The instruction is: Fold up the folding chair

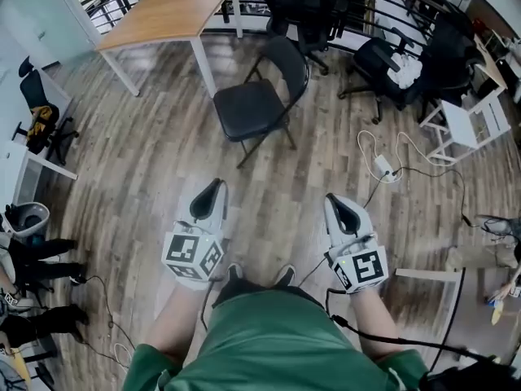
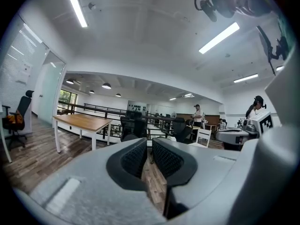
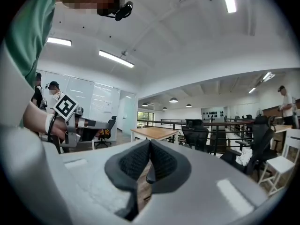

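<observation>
From the head view, my left gripper [image 1: 213, 187] and my right gripper [image 1: 334, 204] are side by side above the brown wood-plank floor [image 1: 163, 161]. Each has its fingers drawn in, with nothing between them. The black folding chair with thin metal legs [image 1: 256, 100] stands unfolded with its seat down. It is ahead of my fingertips, well apart from them, and roughly between the lines of the two grippers. Beyond the chair stands a light wooden table with white legs [image 1: 171, 10]. Far out to the left of my left fingers sits a round grey bin [image 1: 24, 218]; its inside is dark and I cannot make out any contents.

In the left gripper view, my fingers [image 2: 133, 157] are narrow, with only a thin slit between the black ribbed pads that shows bare floor. Past the tips, dark chairs stand near the table, and I cannot tell which of them is the folding chair.

In the right gripper view, my fingers [image 3: 136, 161] meet at the tips and hold nothing. Dark chairs and a railing lie well beyond them, none touching
</observation>
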`<state>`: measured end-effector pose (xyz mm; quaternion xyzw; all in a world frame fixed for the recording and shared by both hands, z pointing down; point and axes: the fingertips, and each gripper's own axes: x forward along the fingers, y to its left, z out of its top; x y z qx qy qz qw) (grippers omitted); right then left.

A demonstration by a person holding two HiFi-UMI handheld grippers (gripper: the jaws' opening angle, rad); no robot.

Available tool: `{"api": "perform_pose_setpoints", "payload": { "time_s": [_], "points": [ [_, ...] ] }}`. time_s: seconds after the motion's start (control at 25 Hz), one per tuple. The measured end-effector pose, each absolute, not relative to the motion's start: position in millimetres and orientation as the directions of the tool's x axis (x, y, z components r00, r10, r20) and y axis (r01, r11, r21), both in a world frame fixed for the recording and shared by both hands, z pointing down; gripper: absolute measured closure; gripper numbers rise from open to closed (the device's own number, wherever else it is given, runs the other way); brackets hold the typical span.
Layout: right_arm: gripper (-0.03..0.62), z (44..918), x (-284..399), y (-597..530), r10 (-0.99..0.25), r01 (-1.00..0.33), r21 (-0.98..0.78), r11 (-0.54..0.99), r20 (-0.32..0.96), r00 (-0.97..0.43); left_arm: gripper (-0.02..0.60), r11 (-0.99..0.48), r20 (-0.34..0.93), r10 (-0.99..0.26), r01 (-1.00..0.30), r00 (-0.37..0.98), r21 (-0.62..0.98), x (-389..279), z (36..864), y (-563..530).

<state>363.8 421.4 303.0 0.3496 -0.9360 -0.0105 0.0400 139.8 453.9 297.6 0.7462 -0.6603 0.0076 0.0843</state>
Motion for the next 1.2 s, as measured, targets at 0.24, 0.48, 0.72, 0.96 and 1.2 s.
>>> {"api": "perform_pose_setpoints", "payload": {
  "time_s": [0.24, 0.48, 0.72, 0.96, 1.2],
  "points": [
    [0.589, 304, 378, 412, -0.622, -0.621, 0.025, 0.783, 0.059, -0.781, 0.541, -0.068, 0.146, -0.986, -0.993, 0.082, 0.095, 157, 300, 465],
    [0.589, 313, 367, 400, -0.609, -0.61, 0.001, 0.793, 0.063, -0.791, 0.541, -0.013, 0.156, -0.987, -0.995, 0.028, 0.096, 135, 306, 460],
    [0.589, 323, 344, 380, -0.619, -0.622, -0.009, 0.783, 0.094, -0.78, 0.541, -0.028, 0.162, -0.986, -0.993, 0.046, 0.111, 112, 317, 436],
    [0.59, 327, 298, 344, -0.649, -0.656, -0.019, 0.754, 0.126, -0.75, 0.541, -0.04, 0.157, -0.986, -0.99, 0.061, 0.133, 51, 321, 398],
    [0.589, 335, 237, 303, -0.681, -0.695, -0.044, 0.718, 0.164, -0.714, 0.541, -0.041, 0.158, -0.985, -0.988, 0.064, 0.146, -34, 324, 354]
  ]
}}
